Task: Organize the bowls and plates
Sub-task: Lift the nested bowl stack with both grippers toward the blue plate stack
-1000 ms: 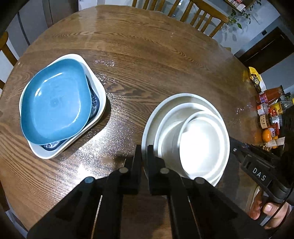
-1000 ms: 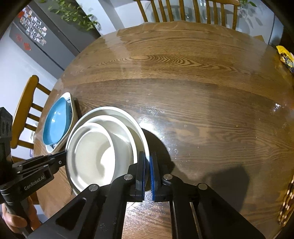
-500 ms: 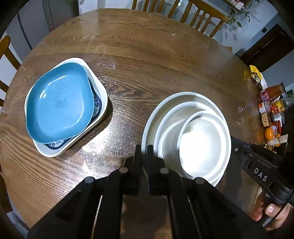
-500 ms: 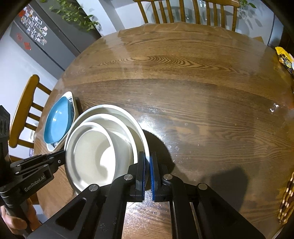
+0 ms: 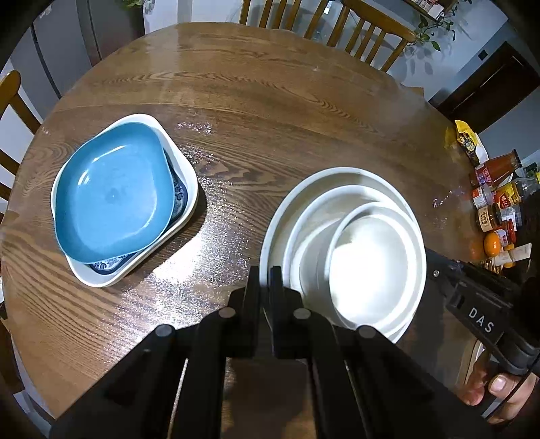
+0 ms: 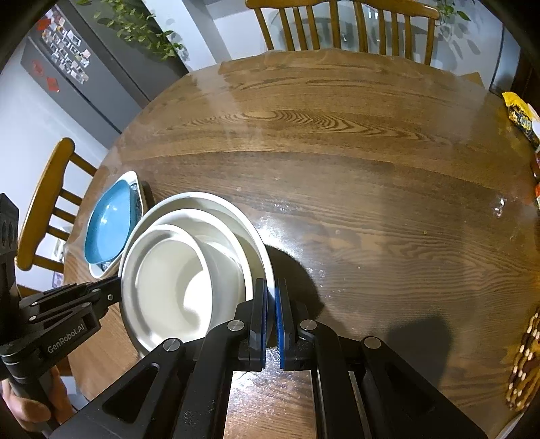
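Gripping opposite edges of the same dish, both grippers hold the nested white stack near the front of the round wooden table (image 5: pixel 270 111). The left gripper (image 5: pixel 265 280) has its black fingers pressed nearly together on the left rim of the large white plate (image 5: pixel 300 196), and the right gripper (image 6: pixel 272 293), with blue pads, is clamped just as tightly on that plate's right rim (image 6: pixel 260 243). Inside the plate sits a white bowl (image 5: pixel 314 223), and inside that a smaller white bowl (image 5: pixel 371 270) lies off-centre, pushed toward the right gripper's side. Whether the plate is resting on the wood or lifted clear of it cannot be told. Well apart to the left stands a second stack: a blue squarish dish (image 5: pixel 113 192) on a blue-patterned plate (image 5: pixel 177 199), both in a white square dish (image 5: pixel 189 172). Sauce bottles and jars (image 5: pixel 496 199) crowd the table's right edge beside a yellow snack packet (image 5: pixel 467 141). Wooden chairs (image 6: pixel 344 27) stand around the table. A hand (image 5: pixel 496 391) shows on the right gripper's handle.
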